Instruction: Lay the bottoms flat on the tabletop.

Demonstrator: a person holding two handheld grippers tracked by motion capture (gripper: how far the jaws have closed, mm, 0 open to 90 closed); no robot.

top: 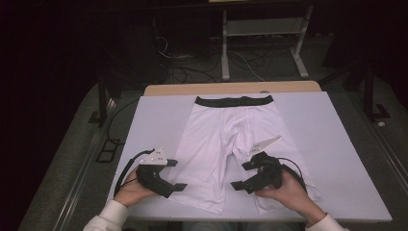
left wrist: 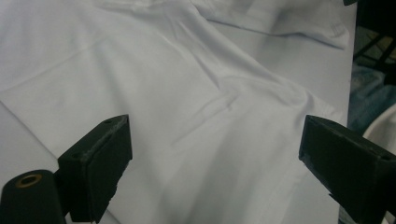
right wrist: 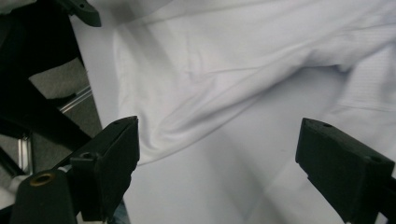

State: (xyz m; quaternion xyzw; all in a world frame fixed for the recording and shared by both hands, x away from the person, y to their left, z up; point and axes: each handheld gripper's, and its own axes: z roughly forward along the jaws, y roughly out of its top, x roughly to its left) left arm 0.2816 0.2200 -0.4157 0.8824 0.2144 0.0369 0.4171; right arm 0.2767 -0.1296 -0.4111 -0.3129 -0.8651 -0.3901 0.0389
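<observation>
Dim room, white worktop (top: 337, 159): white shorts (top: 226, 139) flat, waistband far, legs near. Left gripper (top: 179, 174) beside left leg hem, right gripper (top: 243, 177) over right leg; both wide, empty.

From my seat the room is dark beyond the table (top: 337, 159), whose white cover leaves a wooden edge (top: 231, 88) bare at the far side. Past it stands a white metal frame (top: 262, 29) with cables (top: 192, 67) tangled on the grey floor (top: 62, 159) far left.
</observation>
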